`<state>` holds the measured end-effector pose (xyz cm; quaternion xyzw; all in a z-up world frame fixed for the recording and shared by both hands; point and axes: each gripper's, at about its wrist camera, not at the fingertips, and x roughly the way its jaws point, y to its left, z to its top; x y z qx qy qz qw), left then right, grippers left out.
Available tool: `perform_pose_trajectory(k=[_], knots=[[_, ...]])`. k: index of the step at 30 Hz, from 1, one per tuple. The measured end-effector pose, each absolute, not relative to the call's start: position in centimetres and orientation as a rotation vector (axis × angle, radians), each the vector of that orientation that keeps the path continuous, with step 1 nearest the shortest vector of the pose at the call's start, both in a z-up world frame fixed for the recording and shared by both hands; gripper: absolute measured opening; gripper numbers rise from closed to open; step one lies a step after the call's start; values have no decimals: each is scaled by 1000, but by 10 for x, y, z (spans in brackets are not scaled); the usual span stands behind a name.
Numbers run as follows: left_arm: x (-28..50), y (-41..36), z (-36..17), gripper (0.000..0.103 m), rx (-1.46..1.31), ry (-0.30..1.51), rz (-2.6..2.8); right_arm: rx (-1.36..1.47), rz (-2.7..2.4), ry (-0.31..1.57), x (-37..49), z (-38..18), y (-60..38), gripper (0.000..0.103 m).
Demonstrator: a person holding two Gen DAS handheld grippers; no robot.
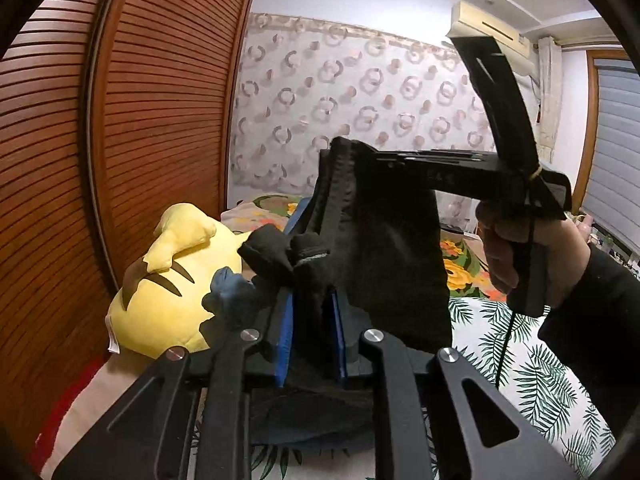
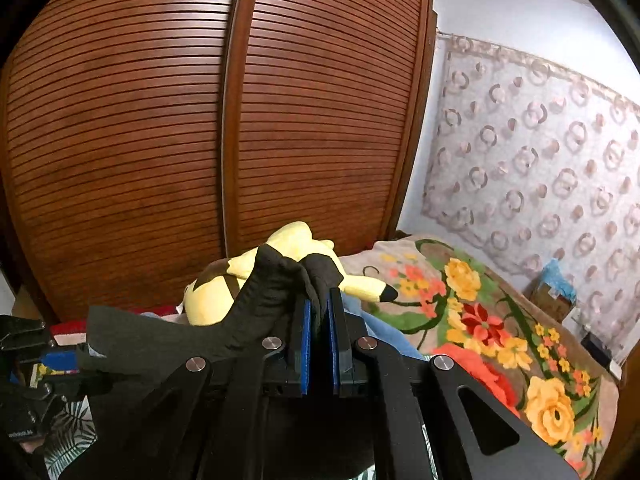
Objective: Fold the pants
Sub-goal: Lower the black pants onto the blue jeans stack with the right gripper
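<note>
Two grippers hold the black pants (image 1: 384, 248) up over the bed (image 1: 520, 344).

The left gripper (image 1: 310, 308) has its blue pads squeezed on a bunch of the dark cloth. The right gripper (image 2: 320, 320) is pinched tight on another bunch, and a hand (image 1: 520, 248) holds its handle. The cloth hangs between them in the air. A brown slatted closet (image 2: 200, 140) stands close on the left, with a yellow plush toy (image 1: 168, 292) just beside the pants. More open room lies to the right, over the flower blanket (image 2: 500, 320). The lower end of the pants is hidden behind the grippers.
</note>
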<state>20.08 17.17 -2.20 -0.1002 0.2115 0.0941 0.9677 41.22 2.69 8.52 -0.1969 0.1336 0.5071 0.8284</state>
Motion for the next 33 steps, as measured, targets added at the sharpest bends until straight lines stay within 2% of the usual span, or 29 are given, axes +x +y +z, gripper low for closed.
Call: perform_pose_trajectory(k=[3,4,6,8,10,19,33], knots=[[202,173,-21,24,-192,431,201,-411,1068,286,413,86,28,7],[201,173,-21,28,-195,429,202,-407,1064,291,412,87,28,8],[200,175,-19,38,-199,419,205,-390,1061,299,414,88,26,14],[198,175,-17,56,-198,407,205,-376,1053,294,413,91,23,22],[198,175,-15,64,-195,398,198,-365,1053,287,410,93,17,32],[207,161,-10,65,-108,416,202,-390,1071,359,403,74,-20,32],[226,181,-49,65,-156,564,213,-311,1028,500,451,51,0,32]])
